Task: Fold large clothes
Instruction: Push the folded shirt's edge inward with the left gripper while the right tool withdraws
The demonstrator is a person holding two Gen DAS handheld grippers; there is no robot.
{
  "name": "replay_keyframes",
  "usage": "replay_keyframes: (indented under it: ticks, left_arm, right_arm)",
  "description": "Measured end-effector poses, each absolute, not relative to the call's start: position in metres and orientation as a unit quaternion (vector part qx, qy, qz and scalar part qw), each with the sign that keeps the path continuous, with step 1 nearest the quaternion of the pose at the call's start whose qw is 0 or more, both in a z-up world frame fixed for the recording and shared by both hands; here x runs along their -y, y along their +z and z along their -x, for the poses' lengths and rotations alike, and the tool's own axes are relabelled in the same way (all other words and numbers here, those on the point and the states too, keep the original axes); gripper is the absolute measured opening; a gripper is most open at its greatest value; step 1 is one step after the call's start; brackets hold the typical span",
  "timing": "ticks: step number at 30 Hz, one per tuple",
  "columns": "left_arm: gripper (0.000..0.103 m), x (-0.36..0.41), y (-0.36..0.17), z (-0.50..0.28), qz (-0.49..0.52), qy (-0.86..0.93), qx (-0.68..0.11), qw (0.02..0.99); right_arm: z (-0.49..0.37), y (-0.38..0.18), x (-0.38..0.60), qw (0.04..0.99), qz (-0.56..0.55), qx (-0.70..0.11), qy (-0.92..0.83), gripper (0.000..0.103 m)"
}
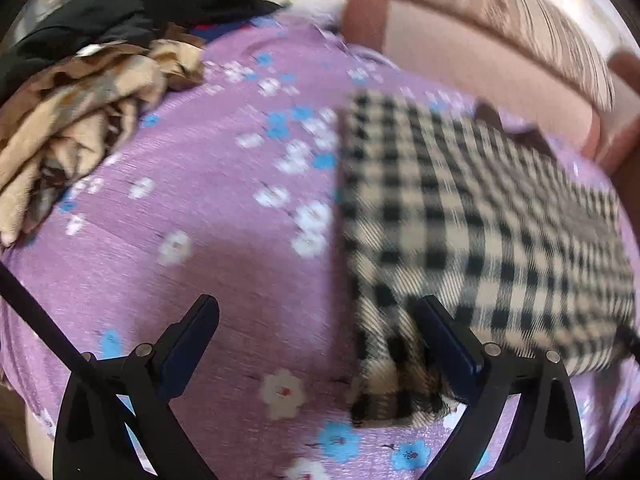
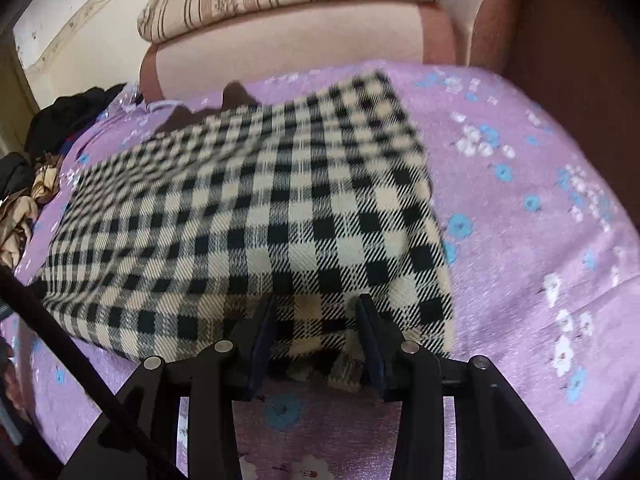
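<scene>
A black-and-cream checked garment (image 1: 472, 220) lies folded flat on a purple flowered bedsheet (image 1: 208, 240). My left gripper (image 1: 318, 312) is open above the sheet, its right finger over the garment's near corner, nothing held. In the right wrist view the same garment (image 2: 256, 208) spreads ahead. My right gripper (image 2: 316, 308) is open, its fingers either side of the garment's near edge, not clamped on it. A dark brown collar part (image 2: 236, 98) shows at the garment's far edge.
A pile of tan and black clothes (image 1: 88, 92) lies at the sheet's (image 2: 540, 208) far left. A pink sofa with a striped cushion (image 2: 288, 4) stands behind the bed. A dark strap (image 2: 80, 360) crosses the lower left.
</scene>
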State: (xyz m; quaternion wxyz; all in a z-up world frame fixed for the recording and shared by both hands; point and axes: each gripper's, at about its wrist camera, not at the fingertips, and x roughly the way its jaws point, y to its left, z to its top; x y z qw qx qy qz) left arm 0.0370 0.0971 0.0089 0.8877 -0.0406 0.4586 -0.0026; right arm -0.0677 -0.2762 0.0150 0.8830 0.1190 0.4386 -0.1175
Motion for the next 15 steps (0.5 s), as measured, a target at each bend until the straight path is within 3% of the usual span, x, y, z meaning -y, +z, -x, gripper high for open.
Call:
replay_keyframes:
  ticks: [4, 10, 15]
  left_arm:
    - [0.099, -0.129, 0.028, -0.039, 0.089, 0.008, -0.439, 0.894]
    - [0.099, -0.144, 0.051, -0.071, 0.082, -0.001, -0.429, 0.9]
    - [0.099, -0.134, 0.038, -0.105, 0.11, -0.084, -0.461, 0.877]
  right_arm:
    - [0.074, 0.037, 0.261, 0.905, -0.099, -0.4, -0.107, 0.046]
    - [0.071, 0.053, 0.196, 0.919, -0.056, -0.39, -0.025, 0.05]
    - [0.066, 0.049, 0.118, 0.918, 0.007, -0.392, 0.061, 0.054]
